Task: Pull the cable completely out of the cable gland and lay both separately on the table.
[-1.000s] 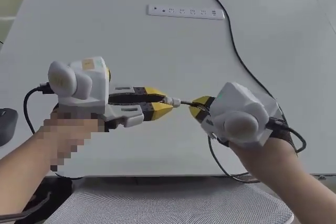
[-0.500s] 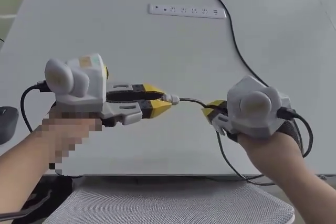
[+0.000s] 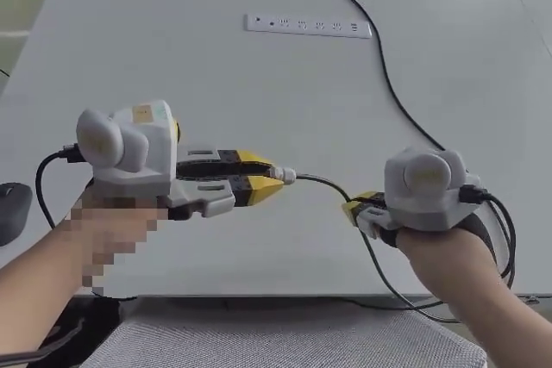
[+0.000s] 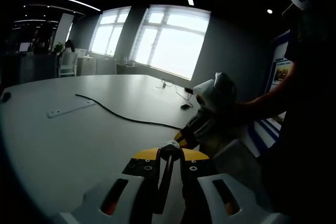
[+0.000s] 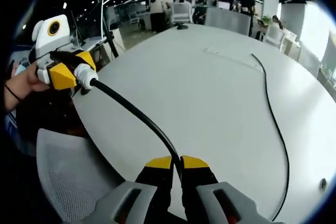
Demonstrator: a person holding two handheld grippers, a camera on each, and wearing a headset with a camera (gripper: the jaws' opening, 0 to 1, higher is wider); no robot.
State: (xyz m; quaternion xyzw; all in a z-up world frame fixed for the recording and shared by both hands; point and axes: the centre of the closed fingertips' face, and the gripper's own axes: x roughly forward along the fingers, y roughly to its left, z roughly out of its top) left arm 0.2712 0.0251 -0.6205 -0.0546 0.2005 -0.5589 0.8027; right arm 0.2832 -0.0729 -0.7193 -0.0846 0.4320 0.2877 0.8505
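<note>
Above the near edge of the white table, the left gripper pinches the little white cable gland, and the right gripper pinches the black cable, which runs from the gland across the gap between them.

My left gripper has a white body, yellow tips and black inner parts. My right gripper is the same white and yellow. Cable gland white. Cable plain black. Surface pale grey, no pattern. Power strip white, its cord black. Chair mesh grey, fine weave.
</note>
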